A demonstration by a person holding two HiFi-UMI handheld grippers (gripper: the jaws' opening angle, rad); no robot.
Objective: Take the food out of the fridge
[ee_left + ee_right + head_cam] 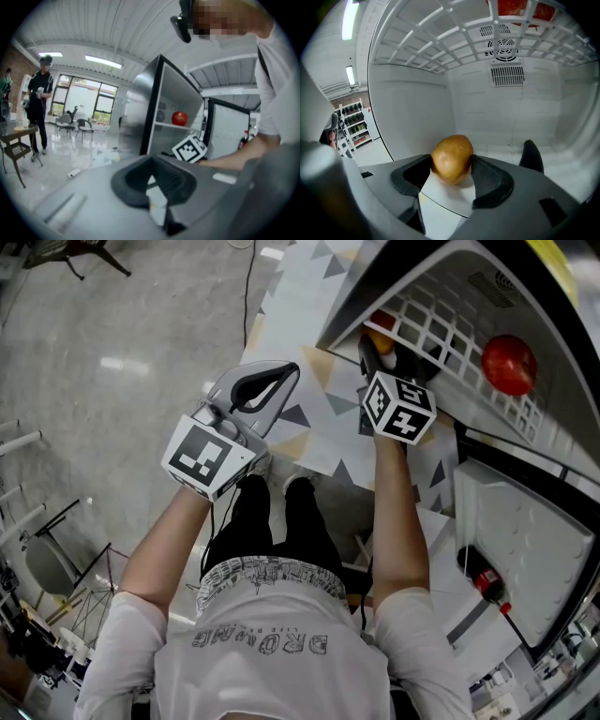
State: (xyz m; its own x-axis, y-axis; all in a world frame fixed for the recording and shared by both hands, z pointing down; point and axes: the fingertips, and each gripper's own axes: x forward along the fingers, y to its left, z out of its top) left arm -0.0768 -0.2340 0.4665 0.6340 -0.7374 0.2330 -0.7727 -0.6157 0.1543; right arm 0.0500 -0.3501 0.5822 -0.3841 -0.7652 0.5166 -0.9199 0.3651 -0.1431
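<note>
White printed T-shirt (pixel 272 652) with short sleeves (pixel 117 634), black trousers (pixel 272 521).

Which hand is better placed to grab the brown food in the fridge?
Right. The right gripper is inside the fridge, jaws open on either side of the brown food. The left gripper is outside the fridge, shut and empty.

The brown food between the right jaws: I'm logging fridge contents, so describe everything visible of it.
The brown food is a rounded, golden-brown lump, potato-like, with smooth matte skin and one small speck. It rests whole on the fridge's white floor, below the wire shelf, between the wide-apart jaws of the right hand-held gripper. Whether the pads touch it is unclear.
</note>
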